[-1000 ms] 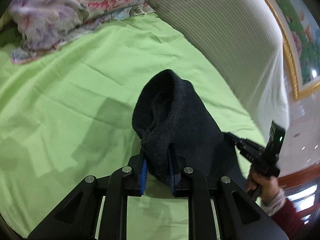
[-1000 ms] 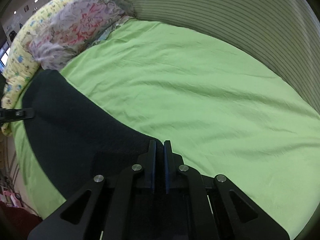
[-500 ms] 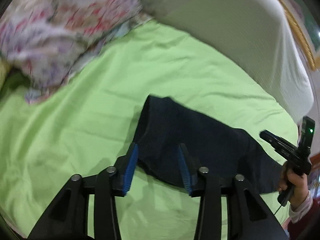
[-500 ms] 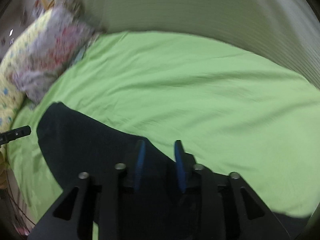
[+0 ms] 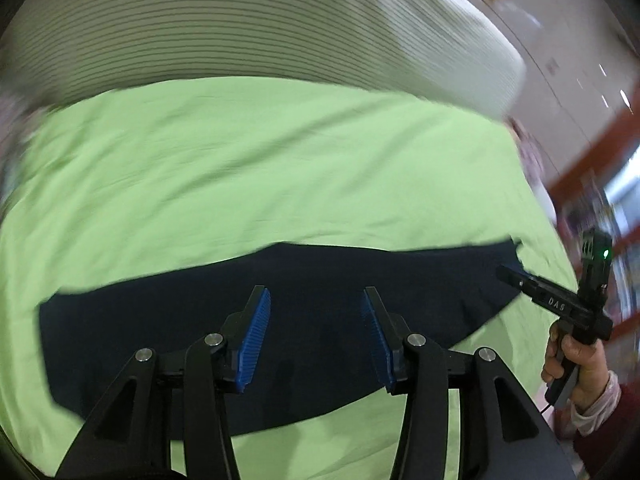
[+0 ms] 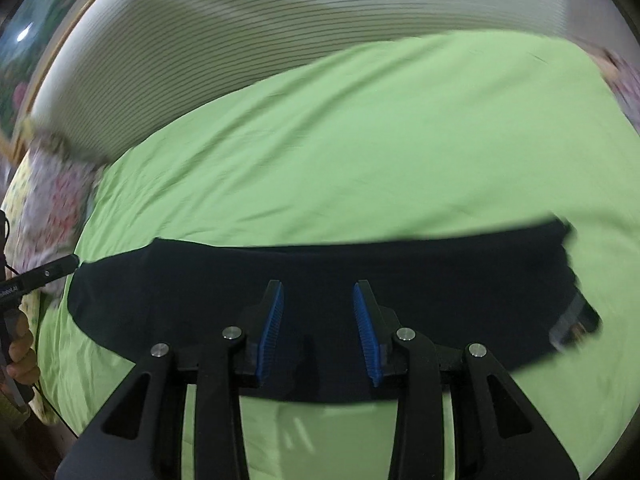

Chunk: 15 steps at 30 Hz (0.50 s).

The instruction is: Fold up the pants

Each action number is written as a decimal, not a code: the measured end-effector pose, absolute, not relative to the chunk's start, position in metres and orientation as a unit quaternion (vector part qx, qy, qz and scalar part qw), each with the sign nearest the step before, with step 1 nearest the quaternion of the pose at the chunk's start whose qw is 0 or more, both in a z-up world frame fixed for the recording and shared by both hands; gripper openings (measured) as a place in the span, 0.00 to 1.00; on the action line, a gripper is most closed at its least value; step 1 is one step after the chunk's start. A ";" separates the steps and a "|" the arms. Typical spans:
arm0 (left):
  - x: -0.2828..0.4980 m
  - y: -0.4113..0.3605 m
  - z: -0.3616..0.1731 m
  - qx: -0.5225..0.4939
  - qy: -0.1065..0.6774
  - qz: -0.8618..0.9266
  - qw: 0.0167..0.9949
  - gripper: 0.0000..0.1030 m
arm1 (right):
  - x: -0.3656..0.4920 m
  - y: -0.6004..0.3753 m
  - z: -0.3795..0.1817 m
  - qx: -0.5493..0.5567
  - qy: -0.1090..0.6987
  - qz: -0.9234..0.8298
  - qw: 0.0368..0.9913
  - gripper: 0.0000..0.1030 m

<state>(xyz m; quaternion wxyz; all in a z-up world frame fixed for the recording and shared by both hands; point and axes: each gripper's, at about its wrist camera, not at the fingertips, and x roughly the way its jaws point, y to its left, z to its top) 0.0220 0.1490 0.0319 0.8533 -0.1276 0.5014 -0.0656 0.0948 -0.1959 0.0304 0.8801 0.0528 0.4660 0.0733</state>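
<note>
Pants (image 5: 320, 280) dropped since 1 s ago, now flat dark band, both hand-held grippers wide

**Layout on the bed**

The pants (image 5: 304, 320) lie flat on the sheet (image 5: 280, 168), stretched as a band from 9 o'clock to 3 o'clock across the lower half of both views. The headboard (image 5: 200, 28) stands behind the sheet at 12 o'clock. In the left wrist view, the left gripper (image 5: 315, 330) sits over the band at 6 o'clock; the right gripper (image 5: 516, 278) is at 3 o'clock, at the band's end. In the right wrist view, bedding (image 6: 52, 200) lies at 9 o'clock.
</note>
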 end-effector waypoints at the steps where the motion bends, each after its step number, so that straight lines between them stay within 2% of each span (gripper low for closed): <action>1: 0.028 0.135 0.030 -0.117 0.507 -0.080 0.850 0.47 | 0.089 -0.207 0.031 0.063 0.464 0.062 0.881 0.37; 15: 0.118 -0.026 -0.004 0.040 0.568 -0.245 0.785 0.48 | 0.047 -0.304 0.015 0.159 0.452 -0.024 0.878 0.37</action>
